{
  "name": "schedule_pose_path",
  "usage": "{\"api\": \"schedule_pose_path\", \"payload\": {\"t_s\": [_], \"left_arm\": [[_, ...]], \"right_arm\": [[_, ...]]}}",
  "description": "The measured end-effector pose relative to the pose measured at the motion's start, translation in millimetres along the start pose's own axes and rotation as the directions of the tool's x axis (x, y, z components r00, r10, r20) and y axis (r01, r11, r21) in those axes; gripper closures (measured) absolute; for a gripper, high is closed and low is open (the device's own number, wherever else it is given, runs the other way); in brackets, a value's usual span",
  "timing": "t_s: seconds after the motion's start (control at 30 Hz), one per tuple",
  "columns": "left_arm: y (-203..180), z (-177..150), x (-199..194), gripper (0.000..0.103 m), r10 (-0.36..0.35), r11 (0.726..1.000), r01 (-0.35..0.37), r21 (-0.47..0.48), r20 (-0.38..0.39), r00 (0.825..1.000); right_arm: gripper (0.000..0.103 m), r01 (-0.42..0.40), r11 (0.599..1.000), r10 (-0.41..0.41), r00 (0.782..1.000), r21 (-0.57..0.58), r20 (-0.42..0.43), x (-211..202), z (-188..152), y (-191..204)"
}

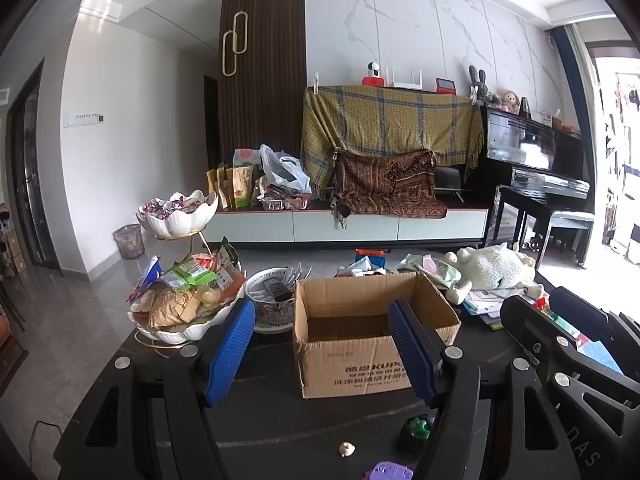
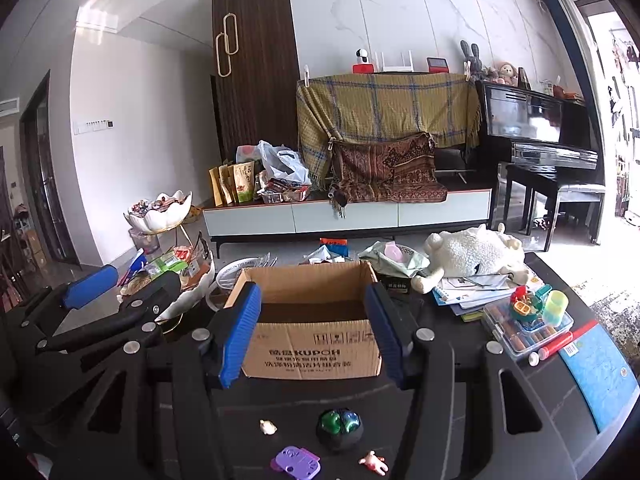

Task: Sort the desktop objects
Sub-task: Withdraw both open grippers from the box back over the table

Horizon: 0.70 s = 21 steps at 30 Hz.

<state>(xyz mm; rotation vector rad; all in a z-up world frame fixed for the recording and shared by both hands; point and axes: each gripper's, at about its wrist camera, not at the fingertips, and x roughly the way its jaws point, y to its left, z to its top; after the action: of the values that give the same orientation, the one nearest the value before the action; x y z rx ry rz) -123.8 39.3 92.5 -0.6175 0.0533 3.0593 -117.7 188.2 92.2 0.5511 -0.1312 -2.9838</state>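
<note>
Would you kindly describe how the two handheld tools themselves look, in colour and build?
Both match: the left tool and right tool are black plastic frames with round silver screw heads and cut-out slots. Each finger carries a ribbed blue pad. No cables, hands or sleeves show.

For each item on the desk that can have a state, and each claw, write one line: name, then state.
Cardboard box: upright, flaps open, inside looks empty.
Left claw: open, holding nothing.
Right claw: open, holding nothing.
Plush sheep: lying on its side on papers.
Two-tier snack stand: both bowls full.
</note>
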Motion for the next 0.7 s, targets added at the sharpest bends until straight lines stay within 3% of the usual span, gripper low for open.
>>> {"api": "schedule_pose_path", "payload": {"t_s": [0.7], "left_arm": [[5.7, -17.4, -57.8, 0.037, -0.007, 1.000, 0.007, -0.010, 0.025, 1.000]], "right_arm": [[0.051, 0.011, 0.999, -0.010, 0.999, -0.037, 0.033, -57.2, -15.2, 11.5]]}}
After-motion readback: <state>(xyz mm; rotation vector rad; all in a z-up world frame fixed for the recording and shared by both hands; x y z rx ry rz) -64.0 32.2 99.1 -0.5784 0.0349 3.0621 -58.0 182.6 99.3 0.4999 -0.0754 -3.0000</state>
